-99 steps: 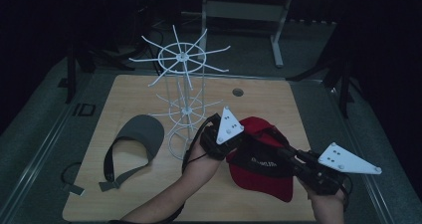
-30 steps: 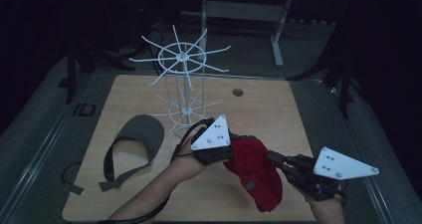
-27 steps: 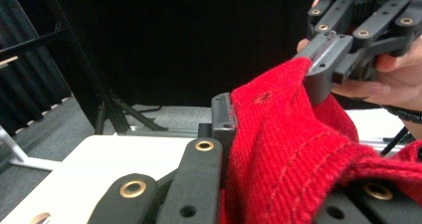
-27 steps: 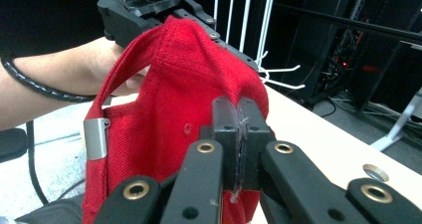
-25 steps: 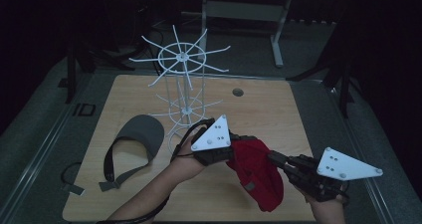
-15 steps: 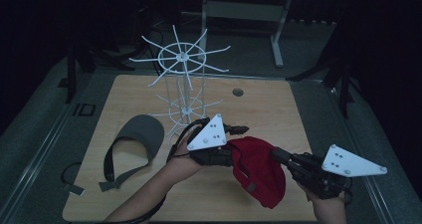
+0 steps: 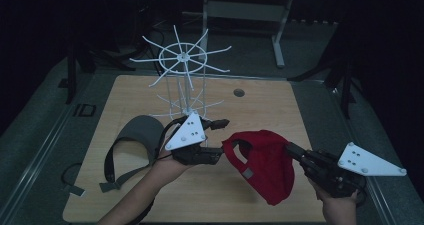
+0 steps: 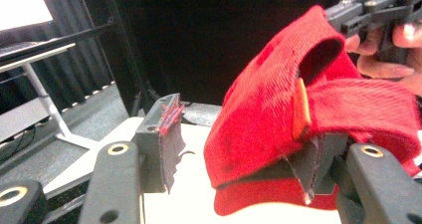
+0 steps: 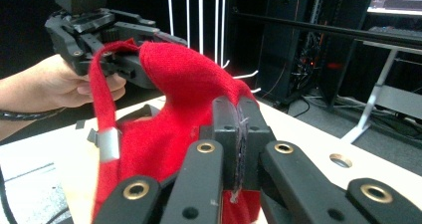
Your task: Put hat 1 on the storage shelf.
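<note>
above the worktop's near right corner, the red cap [image 7: 262, 162] hangs between both tools. right gripper [image 7: 295, 153] is clamped on its fabric; left gripper [image 7: 220, 137] stands spread, one jaw by the back strap. to hang it well, probably keep that strap taut toward the white rack [image 7: 184, 75].

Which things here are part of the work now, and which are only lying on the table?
In use: red cap, right gripper shut on it, left gripper open at its strap, white rack probably.
Lying about: grey visor, black strap.
</note>
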{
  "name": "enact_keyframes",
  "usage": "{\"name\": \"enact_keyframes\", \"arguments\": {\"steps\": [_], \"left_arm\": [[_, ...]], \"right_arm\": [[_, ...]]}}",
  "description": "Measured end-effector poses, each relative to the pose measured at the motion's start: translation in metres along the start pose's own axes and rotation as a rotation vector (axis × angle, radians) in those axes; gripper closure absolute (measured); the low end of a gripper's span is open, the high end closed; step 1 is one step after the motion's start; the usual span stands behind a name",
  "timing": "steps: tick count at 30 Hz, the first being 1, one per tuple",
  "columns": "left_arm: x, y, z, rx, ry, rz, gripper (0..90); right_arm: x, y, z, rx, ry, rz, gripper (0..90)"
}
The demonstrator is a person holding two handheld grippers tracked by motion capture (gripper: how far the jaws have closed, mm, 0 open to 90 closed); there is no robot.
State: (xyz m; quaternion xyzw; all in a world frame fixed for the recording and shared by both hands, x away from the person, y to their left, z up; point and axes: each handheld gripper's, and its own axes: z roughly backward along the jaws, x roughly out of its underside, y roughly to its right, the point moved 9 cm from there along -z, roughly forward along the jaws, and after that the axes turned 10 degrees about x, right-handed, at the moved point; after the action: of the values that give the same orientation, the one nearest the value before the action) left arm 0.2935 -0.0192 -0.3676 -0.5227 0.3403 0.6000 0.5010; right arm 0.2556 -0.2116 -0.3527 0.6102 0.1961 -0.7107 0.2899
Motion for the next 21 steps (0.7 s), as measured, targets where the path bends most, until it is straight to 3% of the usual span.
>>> {"name": "enact_keyframes", "arguments": {"steps": [9, 12, 21], "left_arm": [[0.012, 0.004, 0.015, -0.04, 0.014, 0.034, 42.0], [0.022, 0.007, 0.019, -0.058, 0.005, 0.039, 42.0], [0.053, 0.015, 0.026, -0.062, -0.015, 0.089, 42.1]], "right_arm": [[-0.013, 0.016, 0.002, 0.063, 0.034, -0.029, 89.2], [-0.021, 0.022, 0.004, 0.075, 0.058, -0.047, 89.2], [-0.052, 0.033, -0.004, 0.132, 0.097, -0.033, 89.2]]}}
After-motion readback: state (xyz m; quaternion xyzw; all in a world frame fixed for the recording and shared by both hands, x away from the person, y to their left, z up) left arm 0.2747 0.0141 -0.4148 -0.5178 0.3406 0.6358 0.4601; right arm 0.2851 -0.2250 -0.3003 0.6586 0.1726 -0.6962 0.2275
